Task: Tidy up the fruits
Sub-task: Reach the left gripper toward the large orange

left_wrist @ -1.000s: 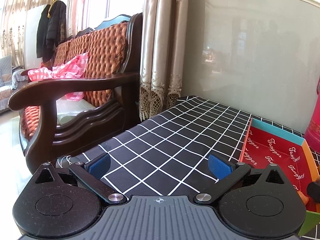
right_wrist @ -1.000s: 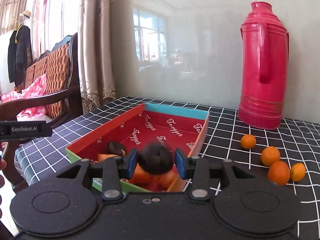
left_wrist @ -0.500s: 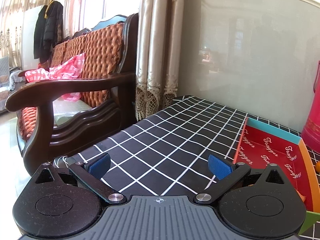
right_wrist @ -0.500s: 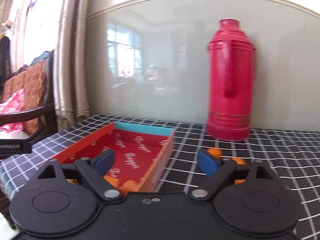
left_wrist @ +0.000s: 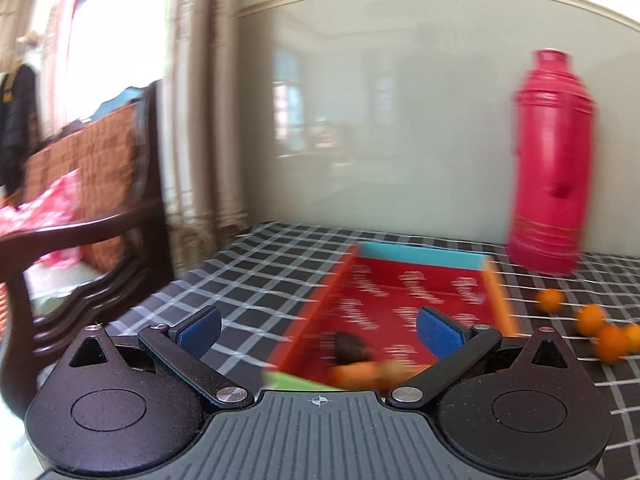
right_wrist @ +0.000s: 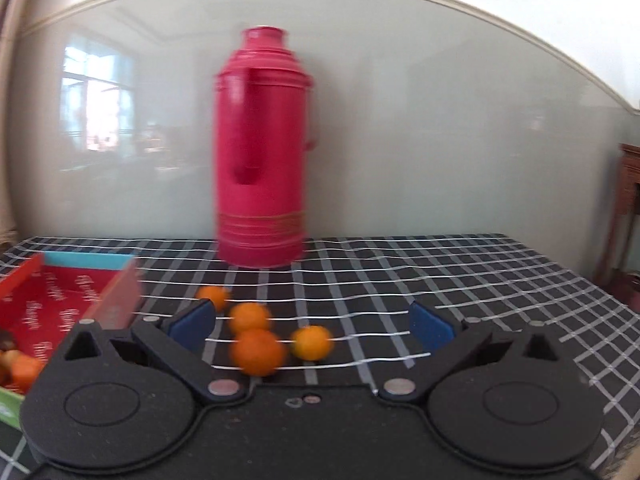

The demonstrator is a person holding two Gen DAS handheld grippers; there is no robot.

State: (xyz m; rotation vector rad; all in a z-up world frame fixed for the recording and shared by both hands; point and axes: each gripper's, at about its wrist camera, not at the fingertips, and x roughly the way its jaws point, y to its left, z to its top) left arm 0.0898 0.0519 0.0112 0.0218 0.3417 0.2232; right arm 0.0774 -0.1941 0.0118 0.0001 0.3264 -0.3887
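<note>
Fruit half sorted: some in the tray, four oranges loose on the checked tablecloth.

Largest first: red thermos upright at the back; red tray beside it, holding a dark fruit and orange pieces at its near end; loose oranges clustered right of the tray, just ahead of the right gripper, spread wide and empty; left gripper likewise spread and empty, facing the tray. Risk, as judged: round fruit rolling off toward the table edge if nudged by one pad; thermos toppled by a wide swing.
</note>
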